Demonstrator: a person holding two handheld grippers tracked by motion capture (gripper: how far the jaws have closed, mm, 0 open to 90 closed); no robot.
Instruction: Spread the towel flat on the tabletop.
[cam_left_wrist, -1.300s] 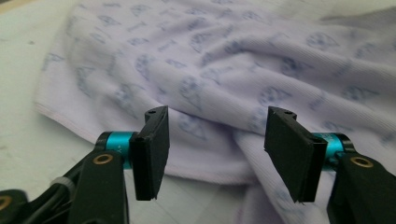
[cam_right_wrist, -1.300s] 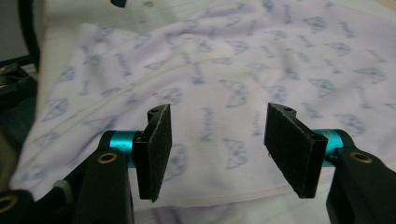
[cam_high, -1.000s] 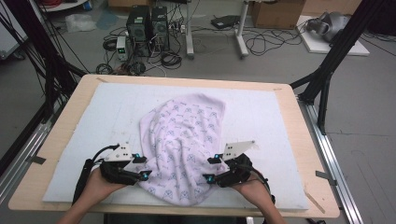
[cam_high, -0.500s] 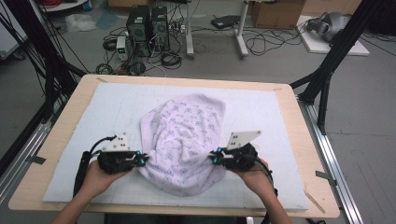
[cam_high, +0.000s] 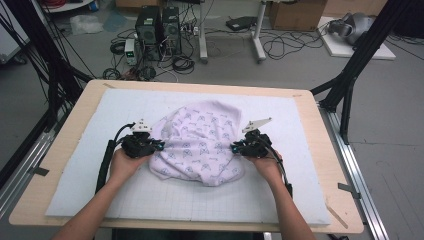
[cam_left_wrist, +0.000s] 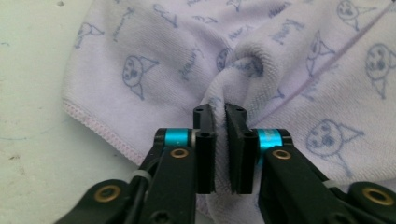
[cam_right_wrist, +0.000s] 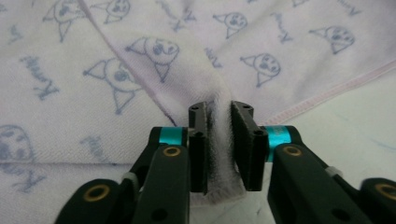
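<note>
The left gripper (cam_left_wrist: 219, 116) and right gripper (cam_right_wrist: 220, 114) each have their jaws just eased a touch, still pinching a fold of the towel (cam_high: 200, 142) — thin bites; a sharp tug could slip the cloth free. The towel — pale lilac, printed with small cartoon faces — lies bunched mid-surface on the white mat (cam_high: 300, 200).

Pale lilac towel (cam_high: 200, 145) printed with small blue cartoon faces, lying crumpled and bunching in the middle of the white mat (cam_high: 300, 190), folds rising at both side edges.
</note>
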